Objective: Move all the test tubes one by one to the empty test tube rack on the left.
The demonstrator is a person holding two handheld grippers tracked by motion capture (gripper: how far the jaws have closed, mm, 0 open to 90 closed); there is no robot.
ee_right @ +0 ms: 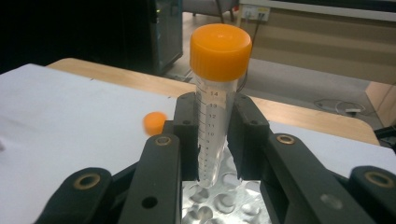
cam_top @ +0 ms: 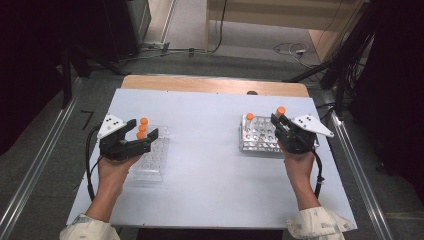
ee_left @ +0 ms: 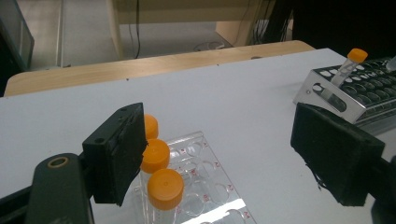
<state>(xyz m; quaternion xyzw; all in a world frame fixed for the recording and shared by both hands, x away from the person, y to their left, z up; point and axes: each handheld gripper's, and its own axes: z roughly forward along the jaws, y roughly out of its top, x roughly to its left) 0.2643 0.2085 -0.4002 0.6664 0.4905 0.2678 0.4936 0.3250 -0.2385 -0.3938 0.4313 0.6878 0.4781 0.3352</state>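
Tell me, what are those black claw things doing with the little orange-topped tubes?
A person holds a gripper in each hand. The right gripper is shut on an orange-capped tube, upright above the metal rack, where another tube stands. The left gripper is open beside three capped tubes standing in a clear plastic rack.

Clear orange-capped tube (ee_right: pixel 215 102), upright, above metal rack (cam_top: pixel 257 135) at three o'clock; three capped tubes (ee_left: pixel 159 177) standing in clear rack (cam_top: pixel 152 162) at nine.

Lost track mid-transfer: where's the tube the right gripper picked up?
In the high view, the tube is at table right, clamped upright in the right gripper, over the metal rack.
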